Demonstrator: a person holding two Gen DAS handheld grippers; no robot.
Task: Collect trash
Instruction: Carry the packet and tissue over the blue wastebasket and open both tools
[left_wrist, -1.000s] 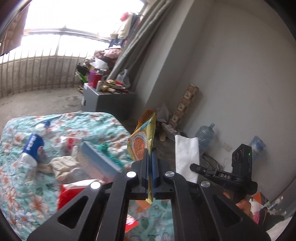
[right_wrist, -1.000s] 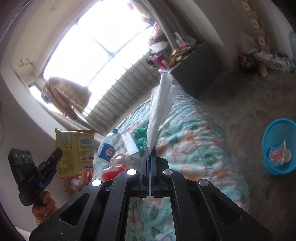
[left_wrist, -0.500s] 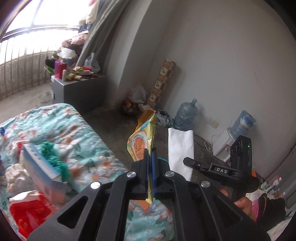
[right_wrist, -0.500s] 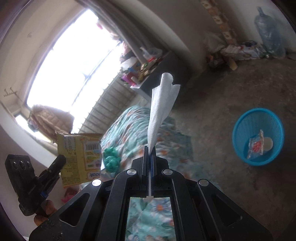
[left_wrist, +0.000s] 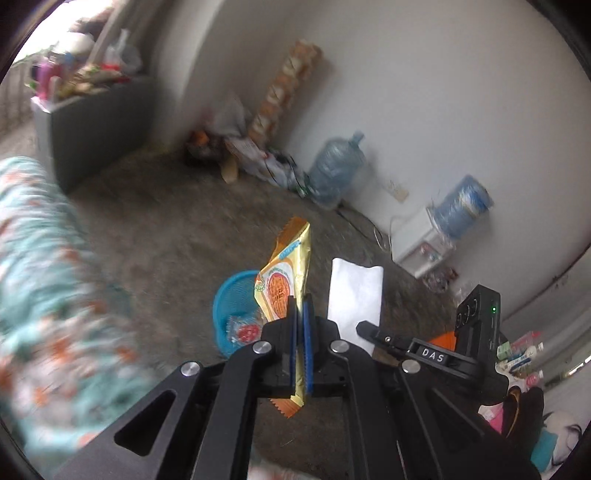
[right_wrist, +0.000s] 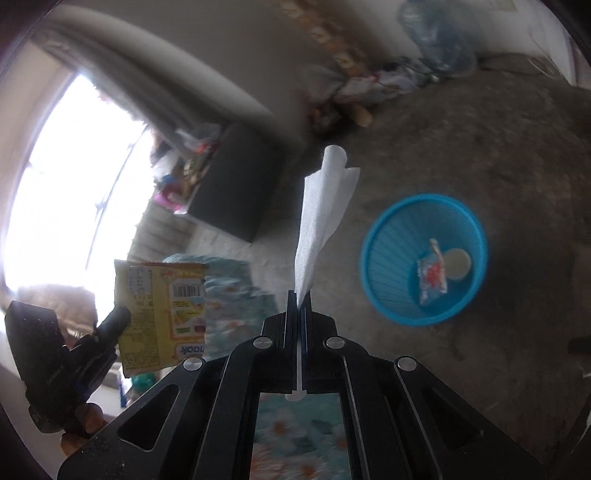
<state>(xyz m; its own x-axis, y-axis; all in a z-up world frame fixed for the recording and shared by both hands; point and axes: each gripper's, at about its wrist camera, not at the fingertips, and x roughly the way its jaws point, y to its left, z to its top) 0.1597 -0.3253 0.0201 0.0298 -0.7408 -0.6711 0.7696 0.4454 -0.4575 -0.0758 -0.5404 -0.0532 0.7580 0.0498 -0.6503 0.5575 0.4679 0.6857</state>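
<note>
My left gripper (left_wrist: 303, 314) pinched the yellow wrapper (left_wrist: 286, 280), my right gripper (right_wrist: 300, 306) the tissue (right_wrist: 321, 218); released early, either could miss the blue basket (right_wrist: 373, 236), lower right.

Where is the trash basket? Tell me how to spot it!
Look at the bare grey floor between the flowery bed and the white wall. The trash basket stands there alone, apart from the clutter along the wall. It is the only bright blue, round, mesh-sided thing, with a shiny wrapper and a pale disc inside.
</note>
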